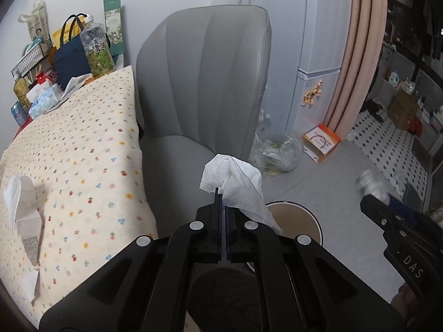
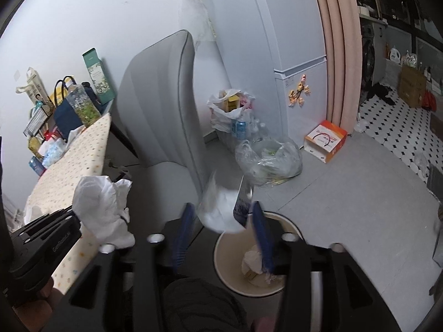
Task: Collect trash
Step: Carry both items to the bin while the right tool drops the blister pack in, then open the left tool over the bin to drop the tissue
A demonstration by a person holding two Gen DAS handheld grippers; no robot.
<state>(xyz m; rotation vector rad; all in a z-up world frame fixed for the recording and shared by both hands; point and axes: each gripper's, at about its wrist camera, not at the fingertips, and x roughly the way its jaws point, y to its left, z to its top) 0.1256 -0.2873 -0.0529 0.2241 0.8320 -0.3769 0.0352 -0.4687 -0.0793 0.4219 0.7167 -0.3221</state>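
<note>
Your left gripper (image 1: 221,193) clamps crumpled tissue (image 1: 235,182); bin (image 2: 221,251) lies just right and below it. Your right gripper (image 2: 221,215) nearer, above rim, jaws parted; blurred wrapper (image 2: 221,210) between them, seemingly loose. Swing left hand rightward over bin.

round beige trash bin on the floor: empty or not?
Not empty. Right wrist view shows crumpled white paper lying at the bottom of the round beige trash bin.

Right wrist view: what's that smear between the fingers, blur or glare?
Right wrist view: motion blur on a white wrapper between the open right gripper fingers, above the bin. Left wrist view: sharp; the left gripper pinches a crisp tissue.
</note>
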